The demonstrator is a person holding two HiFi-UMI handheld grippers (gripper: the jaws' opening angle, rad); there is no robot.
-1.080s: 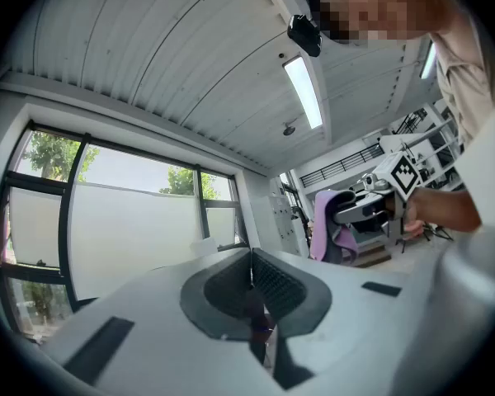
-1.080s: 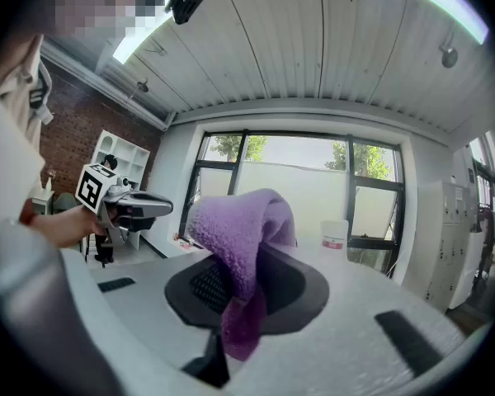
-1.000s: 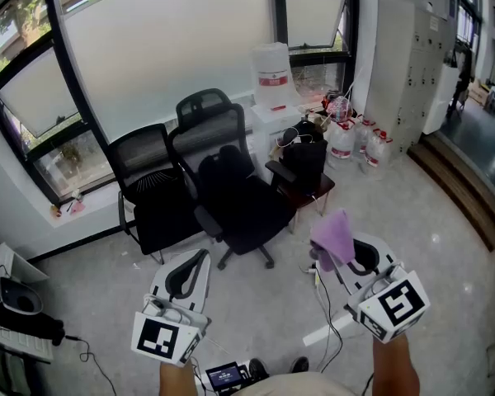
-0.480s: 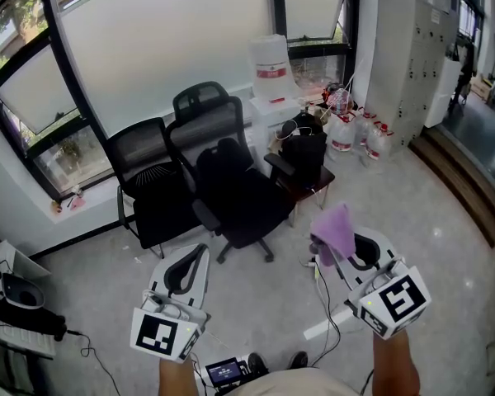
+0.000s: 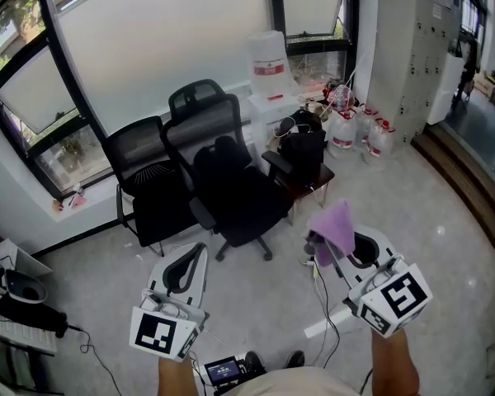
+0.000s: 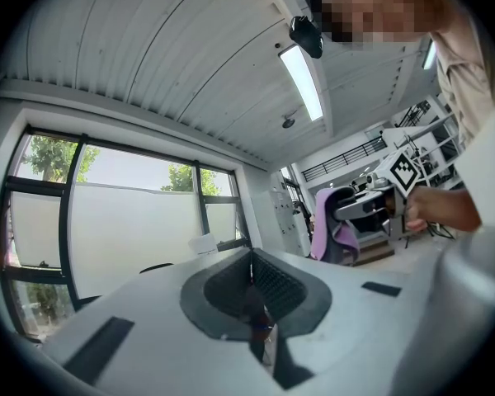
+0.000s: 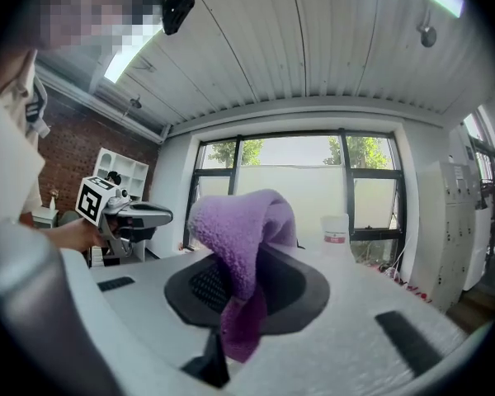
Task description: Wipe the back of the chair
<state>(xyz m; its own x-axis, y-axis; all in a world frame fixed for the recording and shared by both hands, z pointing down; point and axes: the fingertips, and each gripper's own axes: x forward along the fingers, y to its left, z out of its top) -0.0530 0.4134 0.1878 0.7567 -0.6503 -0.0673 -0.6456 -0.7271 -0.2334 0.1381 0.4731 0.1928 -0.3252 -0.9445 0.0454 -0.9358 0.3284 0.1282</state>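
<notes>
A black mesh-backed office chair [image 5: 231,180] stands in front of the window, its seat facing me, its back toward the glass. My right gripper [image 5: 330,250] is shut on a purple cloth [image 5: 333,231], held well short of the chair; the cloth [image 7: 246,254] folds over the jaws in the right gripper view. My left gripper [image 5: 188,258] is shut with nothing between its jaws, low and in front of the chair. In the left gripper view the cloth [image 6: 324,225] shows at the right.
Two more black chairs [image 5: 147,190] stand beside and behind the first. A water dispenser with a bottle [image 5: 268,77], a black bag [image 5: 304,157] on a small table, several water jugs [image 5: 355,139] and floor cables [image 5: 323,299] crowd the right. White lockers [image 5: 404,48] line the right wall.
The view has shifted slightly; both grippers hold much the same pose and the cloth stays clamped in the right one.
</notes>
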